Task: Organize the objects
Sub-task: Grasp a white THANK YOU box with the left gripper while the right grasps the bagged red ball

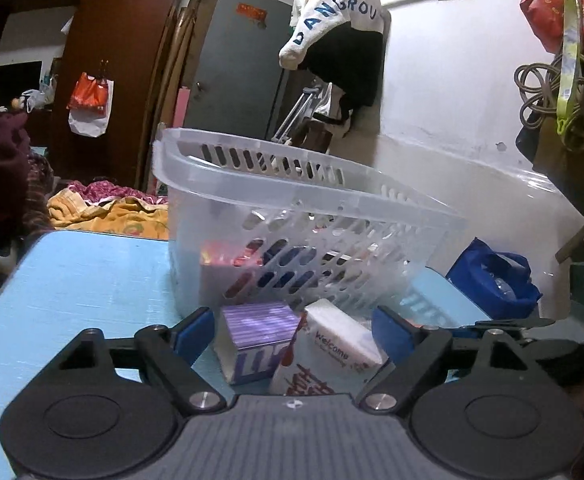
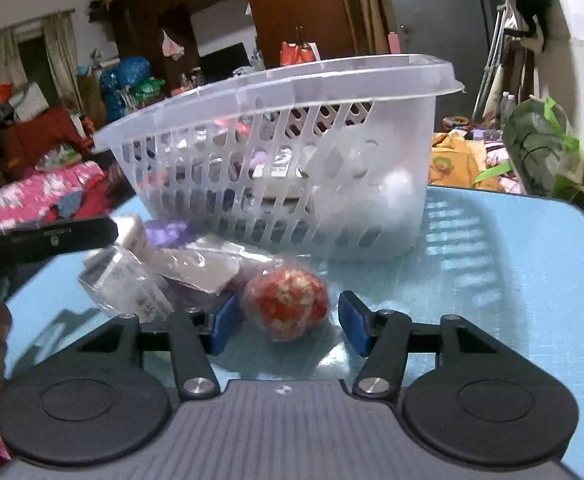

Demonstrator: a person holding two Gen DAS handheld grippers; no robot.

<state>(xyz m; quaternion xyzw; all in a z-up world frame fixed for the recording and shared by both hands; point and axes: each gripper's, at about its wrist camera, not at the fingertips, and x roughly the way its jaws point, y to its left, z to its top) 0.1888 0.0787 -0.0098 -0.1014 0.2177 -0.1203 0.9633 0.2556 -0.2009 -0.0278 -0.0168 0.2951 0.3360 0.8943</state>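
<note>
Between the spread fingers of the right gripper (image 2: 287, 322) a red-and-white ball (image 2: 287, 304) in clear wrap is framed, not yet pinched, probably lined up for a grab. The left gripper (image 1: 294, 330) is spread wide too, around a purple striped box (image 1: 251, 340) and a white packet (image 1: 332, 352) with "Welcome" printed on it. Everything's been parked just in front of the clear slotted basket (image 2: 292, 88) on the blue table (image 2: 512, 280), presumably so it can be dropped in.
</note>
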